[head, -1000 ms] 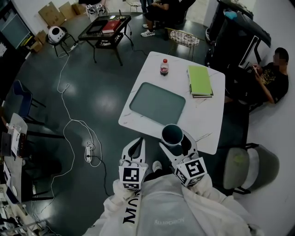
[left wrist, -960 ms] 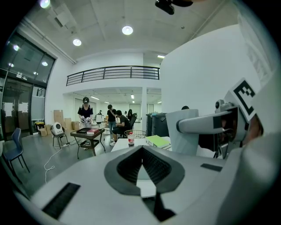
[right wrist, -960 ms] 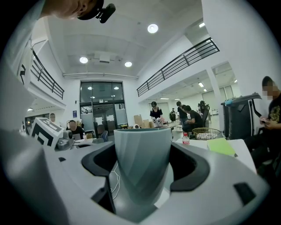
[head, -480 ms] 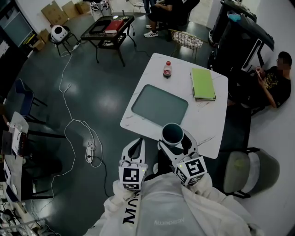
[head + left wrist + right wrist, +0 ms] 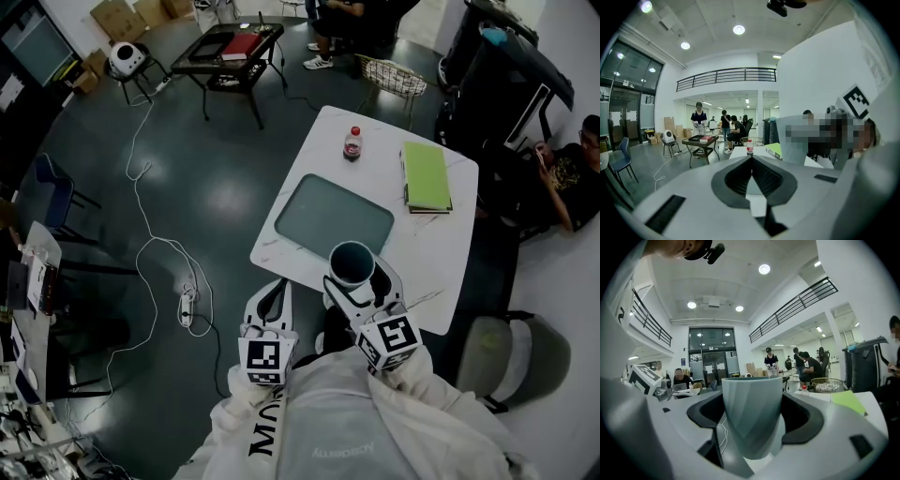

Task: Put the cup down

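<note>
Right claw (image 5: 353, 282) grips the upright cup (image 5: 352, 265) between its jaws.

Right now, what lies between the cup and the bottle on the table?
The grey tray lies between the cup and the bottle, seen in the head view.
</note>
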Tool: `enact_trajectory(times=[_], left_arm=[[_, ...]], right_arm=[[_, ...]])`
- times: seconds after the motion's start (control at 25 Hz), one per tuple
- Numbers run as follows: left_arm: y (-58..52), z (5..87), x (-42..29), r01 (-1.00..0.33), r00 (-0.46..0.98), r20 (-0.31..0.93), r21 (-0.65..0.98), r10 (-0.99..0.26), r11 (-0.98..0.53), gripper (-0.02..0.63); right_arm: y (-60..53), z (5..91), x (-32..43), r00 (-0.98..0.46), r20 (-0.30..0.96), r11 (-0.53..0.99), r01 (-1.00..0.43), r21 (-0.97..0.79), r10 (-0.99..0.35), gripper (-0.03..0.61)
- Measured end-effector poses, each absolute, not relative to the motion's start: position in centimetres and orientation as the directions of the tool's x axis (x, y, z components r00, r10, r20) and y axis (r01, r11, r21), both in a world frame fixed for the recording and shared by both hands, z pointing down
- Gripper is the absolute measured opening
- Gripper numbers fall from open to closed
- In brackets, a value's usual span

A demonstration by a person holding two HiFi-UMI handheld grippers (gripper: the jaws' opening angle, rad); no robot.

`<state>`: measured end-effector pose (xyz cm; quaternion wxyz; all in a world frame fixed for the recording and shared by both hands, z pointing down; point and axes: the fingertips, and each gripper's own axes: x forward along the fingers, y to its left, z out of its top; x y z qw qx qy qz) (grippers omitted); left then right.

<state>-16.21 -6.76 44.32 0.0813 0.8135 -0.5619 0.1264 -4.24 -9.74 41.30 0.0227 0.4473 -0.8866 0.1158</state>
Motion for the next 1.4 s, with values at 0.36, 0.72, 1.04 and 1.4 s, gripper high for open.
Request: enact_trajectory(times=[0.36,0.72,1.04,1.4], left_arm=[[-10.6,45.2,-16.5,-0.936,0.332,0.307,-0.008,-0.892,-0.351,0.012],[-14.8,45.8,-17.0,-0.936,0.333,0.322,-0.005,-0.887,-0.353,0.012],[-18.8,47.3,-17.1,-0.935,0.333,0.349,0.004,-0.876,-0.354,0.012],[-22.6,49.4,-16.5,-0.932,0.340,0.372,0.012,-0.863,-0.362,0.012]], right_arm=[[-13.6,42.3,-4.8,-0.610,0.158,0.583,-0.791,-0.186,-0.777,0.377],[-17.8,43.2,-5.5,-0.621,0.175,0.593,-0.783,-0.190,-0.764,0.377],[-21.8,44.5,-5.9,-0.628,0.199,0.600,-0.778,-0.186,-0.752,0.377],[-25.3,45.7,-6.1,-0.633,0.194,0.606,-0.774,-0.185,-0.749,0.377]])
